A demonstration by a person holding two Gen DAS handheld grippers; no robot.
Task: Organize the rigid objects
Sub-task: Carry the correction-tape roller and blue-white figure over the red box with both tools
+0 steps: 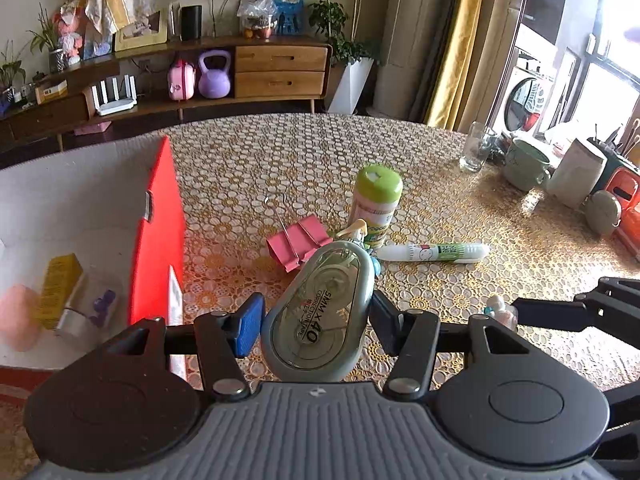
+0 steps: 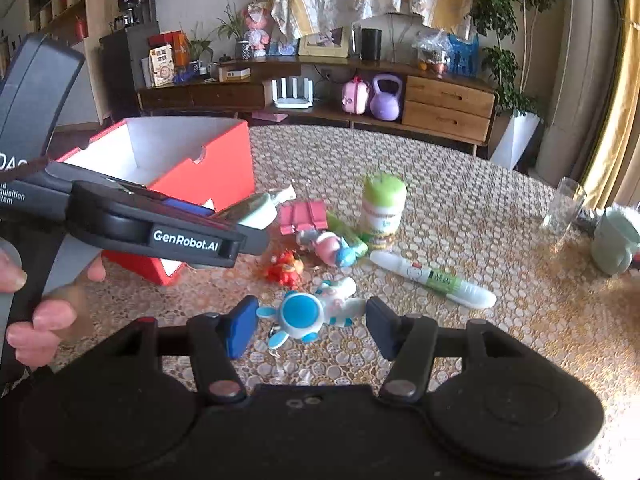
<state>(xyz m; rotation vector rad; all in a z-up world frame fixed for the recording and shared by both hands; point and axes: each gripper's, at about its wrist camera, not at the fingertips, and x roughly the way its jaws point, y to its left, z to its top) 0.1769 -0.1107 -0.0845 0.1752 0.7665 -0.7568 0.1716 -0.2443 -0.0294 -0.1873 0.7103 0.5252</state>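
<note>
In the left wrist view, the left tool (image 1: pixel 316 322) is seen clenched on a grey correction tape dispenser (image 1: pixel 320 312), held off the table (image 1: pixel 320 152) between its blue pads. To the left, a red box (image 1: pixel 158 240) with a white inside is shown; a yellow carton (image 1: pixel 58 288), a pink soft item (image 1: pixel 18 316) and a small roll of tape (image 1: pixel 74 322) lie in it, contents that are not shown by the other camera. Beyond the dispenser, a pink binder clip (image 1: pixel 298 242), a green-capped canister (image 1: pixel 376 204) standing upright and a white pen (image 1: pixel 434 252) lying on its side are seen on the table. Part of the right tool (image 1: pixel 580 312) is seen at the right edge.

In the right wrist view, the right tool (image 2: pixel 312 326) is seen with a blue and white toy figure (image 2: pixel 308 314) between its pads; whether the pads press on it cannot be told. The left tool (image 2: pixel 248 216) is shown from the side, gripped by a hand (image 2: pixel 44 312), with the dispenser (image 2: pixel 256 210) at its tip just in front of the red box (image 2: pixel 192 176). A red toy (image 2: pixel 286 268) and a pink and blue toy (image 2: pixel 332 248), not seen from the left wrist, lie near the binder clip (image 2: pixel 304 216), the canister (image 2: pixel 382 210) and the pen (image 2: pixel 432 278).
</note>
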